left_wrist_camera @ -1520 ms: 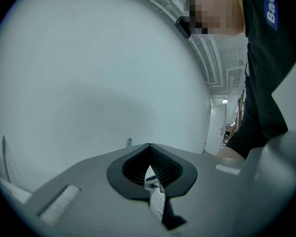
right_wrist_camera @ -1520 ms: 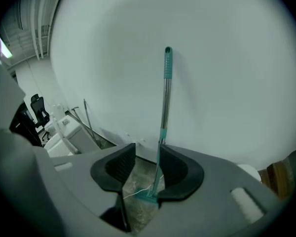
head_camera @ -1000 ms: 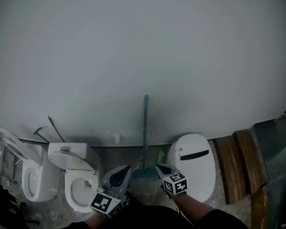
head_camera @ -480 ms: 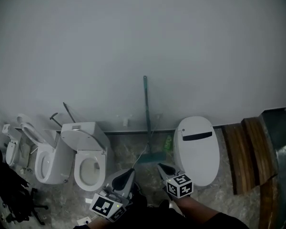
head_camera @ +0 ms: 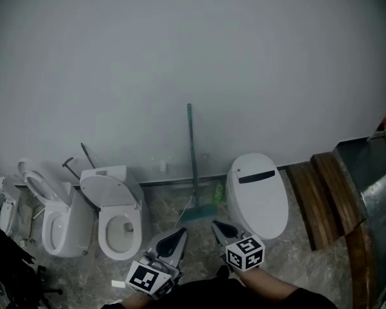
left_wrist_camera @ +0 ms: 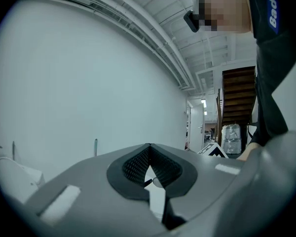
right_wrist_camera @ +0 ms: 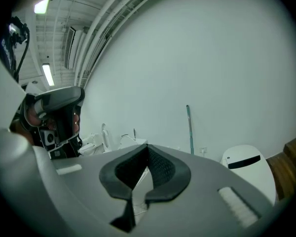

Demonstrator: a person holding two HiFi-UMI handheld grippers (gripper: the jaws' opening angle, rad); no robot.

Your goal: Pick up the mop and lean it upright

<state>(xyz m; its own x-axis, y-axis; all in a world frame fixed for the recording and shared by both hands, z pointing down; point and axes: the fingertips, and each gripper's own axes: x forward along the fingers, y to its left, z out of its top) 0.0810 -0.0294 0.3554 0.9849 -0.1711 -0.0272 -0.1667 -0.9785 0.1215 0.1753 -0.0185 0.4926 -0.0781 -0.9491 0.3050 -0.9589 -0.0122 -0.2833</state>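
Head view checked: found mop (head_camera: 191, 156) leaning on wall (head_camera: 180, 56) at 12 o'clock. Judged light, stiff, slim; recommend pinching mid-handle. Noted left gripper (head_camera: 178, 235) and right gripper (head_camera: 217, 226) pressed together, empty.

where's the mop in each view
Head view: mop at centre, upright against the wall.
Left gripper view: mop low left, probably; only a thin handle top shows.
Right gripper view: mop right of centre, a green handle.
Shared landmark: the pale wall behind it.
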